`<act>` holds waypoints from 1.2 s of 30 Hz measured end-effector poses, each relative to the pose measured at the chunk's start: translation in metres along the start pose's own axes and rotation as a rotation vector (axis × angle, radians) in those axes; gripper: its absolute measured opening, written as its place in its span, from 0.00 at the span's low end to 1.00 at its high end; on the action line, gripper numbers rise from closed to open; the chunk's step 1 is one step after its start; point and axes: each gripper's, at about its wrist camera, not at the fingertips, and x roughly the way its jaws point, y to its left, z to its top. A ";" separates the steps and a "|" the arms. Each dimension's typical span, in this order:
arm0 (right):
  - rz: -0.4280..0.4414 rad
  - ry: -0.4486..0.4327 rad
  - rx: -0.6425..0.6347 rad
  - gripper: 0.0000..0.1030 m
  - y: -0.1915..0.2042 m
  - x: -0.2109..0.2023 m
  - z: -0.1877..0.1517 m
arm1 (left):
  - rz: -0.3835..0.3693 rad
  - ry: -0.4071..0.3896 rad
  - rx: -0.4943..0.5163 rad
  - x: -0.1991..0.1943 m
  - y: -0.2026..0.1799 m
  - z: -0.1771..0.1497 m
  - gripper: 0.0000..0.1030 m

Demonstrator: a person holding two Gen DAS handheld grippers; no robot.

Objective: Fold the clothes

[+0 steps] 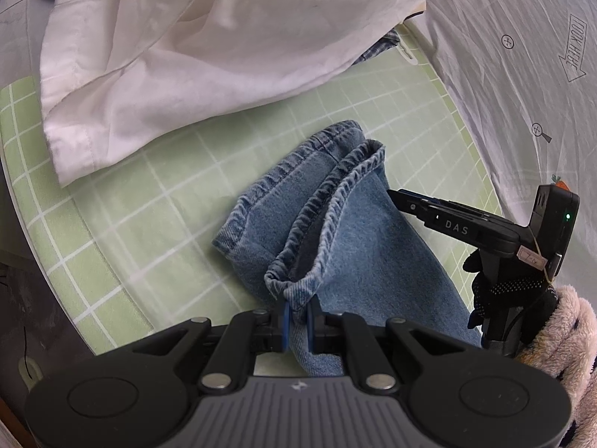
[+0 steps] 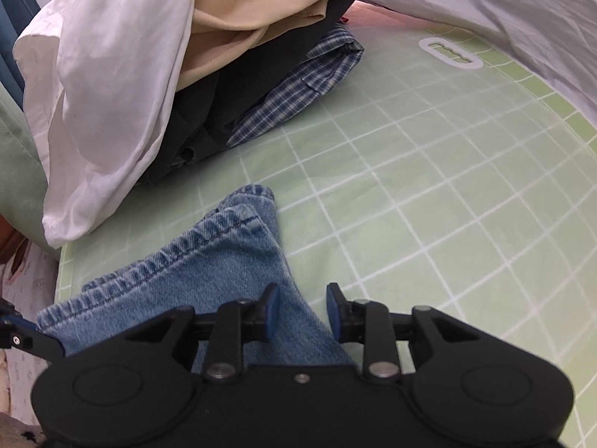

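Note:
A pair of blue jeans [image 1: 335,231] lies with its two leg hems on a green grid mat [image 1: 112,224]. My left gripper [image 1: 296,321] is shut on the near corner of one hem, with denim pinched between the blue pads. My right gripper [image 2: 303,311] stands open; the jeans' [image 2: 209,261] right edge lies between its pads, and neither pad presses on it. In the left wrist view the right gripper [image 1: 391,194] reaches in from the right and its tips meet the denim's side edge. The left gripper's tip [image 2: 15,336] shows at the hem's left corner.
A pile of clothes sits at the mat's far side: a white garment [image 2: 93,93], a beige one [image 2: 242,7], a dark one [image 2: 201,112] and a plaid shirt [image 2: 298,86]. A printed sheet [image 1: 522,74] borders the mat on the right. A gloved hand [image 1: 503,291] with a fluffy sleeve [image 1: 567,336] holds the right gripper.

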 end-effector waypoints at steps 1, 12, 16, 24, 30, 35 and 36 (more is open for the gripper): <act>0.019 0.009 0.007 0.27 -0.002 0.000 0.000 | 0.000 0.000 0.000 0.000 0.000 0.000 0.10; -0.078 -0.048 -0.215 0.02 0.026 -0.017 -0.012 | -0.004 0.006 -0.019 0.001 0.004 0.002 0.10; -0.090 -0.142 -0.191 0.02 0.028 -0.045 -0.014 | -0.053 -0.009 -0.037 -0.013 0.005 -0.001 0.10; -0.085 -0.322 -0.158 0.02 0.034 -0.099 0.005 | -0.124 -0.137 -0.073 -0.057 -0.005 0.006 0.09; -0.142 -0.244 -0.113 0.03 0.031 -0.052 0.015 | 0.006 -0.130 -0.129 0.000 0.022 0.023 0.09; -0.277 -0.190 -0.049 0.45 0.035 -0.044 -0.015 | 0.067 -0.132 -0.102 0.018 0.028 0.012 0.17; -0.314 -0.209 -0.035 0.59 0.036 -0.053 -0.026 | 0.083 -0.149 -0.071 0.014 0.024 0.010 0.21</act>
